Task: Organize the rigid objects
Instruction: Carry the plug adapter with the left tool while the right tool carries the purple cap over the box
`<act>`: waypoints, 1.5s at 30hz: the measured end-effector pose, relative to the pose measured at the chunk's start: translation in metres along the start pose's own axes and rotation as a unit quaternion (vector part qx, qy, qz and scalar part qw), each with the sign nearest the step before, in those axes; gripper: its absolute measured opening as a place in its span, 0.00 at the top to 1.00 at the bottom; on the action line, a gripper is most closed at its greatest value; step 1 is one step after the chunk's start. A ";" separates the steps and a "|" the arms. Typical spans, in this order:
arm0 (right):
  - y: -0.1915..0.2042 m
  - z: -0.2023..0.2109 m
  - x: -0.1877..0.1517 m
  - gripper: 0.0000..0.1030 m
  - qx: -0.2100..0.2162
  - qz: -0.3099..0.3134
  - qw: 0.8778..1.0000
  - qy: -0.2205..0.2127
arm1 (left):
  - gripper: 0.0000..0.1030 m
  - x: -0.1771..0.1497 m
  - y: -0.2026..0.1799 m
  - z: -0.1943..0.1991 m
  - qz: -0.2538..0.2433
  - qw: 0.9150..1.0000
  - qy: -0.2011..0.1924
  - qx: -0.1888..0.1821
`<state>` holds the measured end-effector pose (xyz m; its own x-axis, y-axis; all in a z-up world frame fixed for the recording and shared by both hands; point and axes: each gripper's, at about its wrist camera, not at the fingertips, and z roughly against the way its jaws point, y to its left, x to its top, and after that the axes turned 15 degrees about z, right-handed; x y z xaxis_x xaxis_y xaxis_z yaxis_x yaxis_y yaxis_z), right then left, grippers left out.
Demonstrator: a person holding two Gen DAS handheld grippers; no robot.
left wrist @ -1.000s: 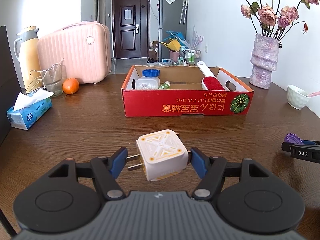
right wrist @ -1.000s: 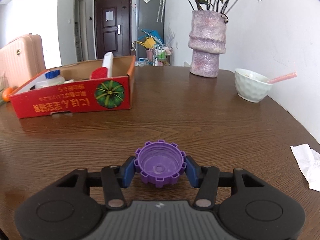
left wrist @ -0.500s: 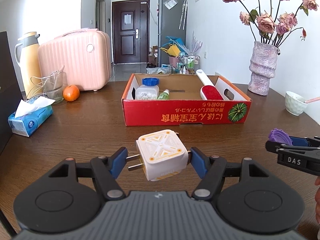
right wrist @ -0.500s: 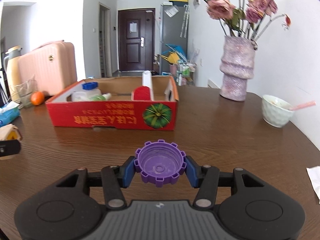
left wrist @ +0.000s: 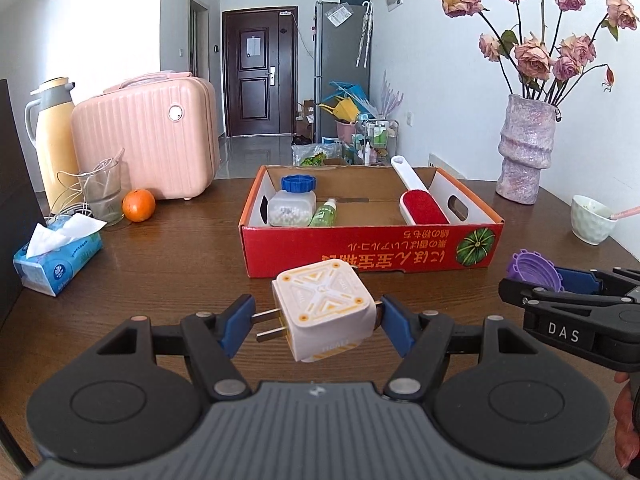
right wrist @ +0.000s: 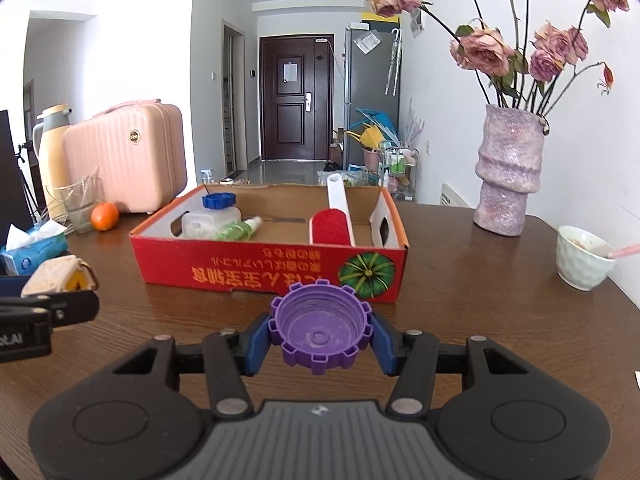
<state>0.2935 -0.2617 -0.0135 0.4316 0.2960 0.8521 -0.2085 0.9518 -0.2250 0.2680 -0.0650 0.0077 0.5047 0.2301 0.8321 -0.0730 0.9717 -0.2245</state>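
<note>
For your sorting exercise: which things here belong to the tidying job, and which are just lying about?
Job: plug adapter in left gripper; purple cap in right gripper; red box.
Lying about: orange, tissue pack, vase, bowl.

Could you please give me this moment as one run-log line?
left tongs: shut on plug adapter | right tongs: shut on purple cap | red box: ahead, open

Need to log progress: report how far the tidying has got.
Done: a blue-capped jar, green bottle and red lint brush lie in the red box. In hand: left gripper holds the plug adapter, right gripper the purple cap. Left: boxing both.
</note>
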 end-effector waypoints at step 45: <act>-0.012 -0.096 0.078 0.50 -0.019 -0.023 0.998 -0.048 | 0.32 0.078 -0.023 -0.111 0.058 0.998 -0.014 0.017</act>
<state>0.4141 -0.2422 0.0099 0.3542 0.2444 0.9027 -0.1556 0.9672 -0.2008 0.4041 -0.0753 0.0217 0.4673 0.3428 0.8149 -0.1601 0.9393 -0.3033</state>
